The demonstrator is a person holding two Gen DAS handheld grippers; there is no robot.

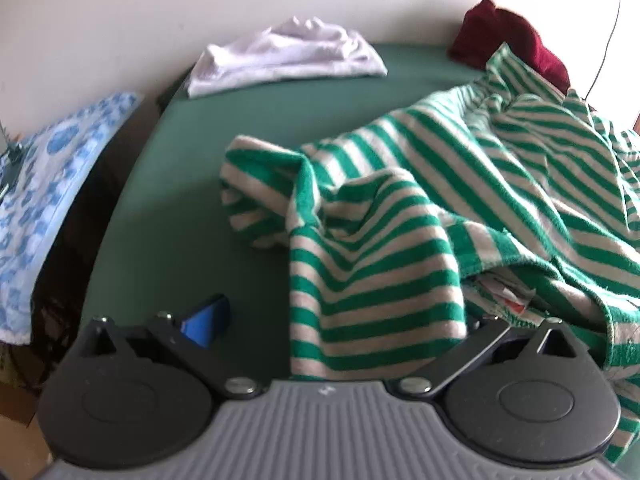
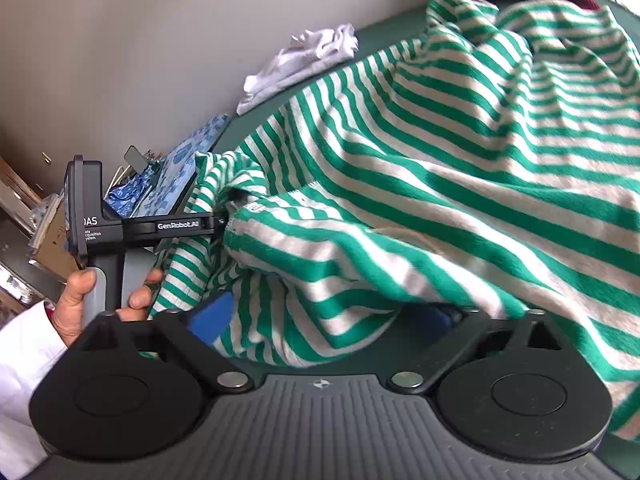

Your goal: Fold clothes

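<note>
Left wrist view is showing the left tongs (image 1: 344,320) standing spread as wide as they go above a dark green cloth-covered surface (image 1: 180,184). A crumpled green-and-white striped knit garment (image 1: 420,200) is lying heaped across the right half of that surface, and one fold of it is draping down between the two fingers without either pad pressing on it. Only the left blue fingertip (image 1: 204,320) is showing; the other is hiding under the stripes. A folded white garment (image 1: 284,56) is resting at the far edge by the pale wall, well apart from the striped one, and a dark red garment (image 1: 508,36) is sitting at the far right corner, just behind the stripes. A blue-patterned cloth (image 1: 52,184) is lying off to the left of the surface.

Right wrist view is showing the right tongs (image 2: 324,316) likewise gaping fully, with the striped garment (image 2: 440,168) bunching loosely over the gap and nothing being clamped. A person's hand (image 2: 76,304), in a white sleeve (image 2: 24,376), is gripping the handle of the left tongs (image 2: 228,222), whose tip is lying against the garment's edge.
</note>
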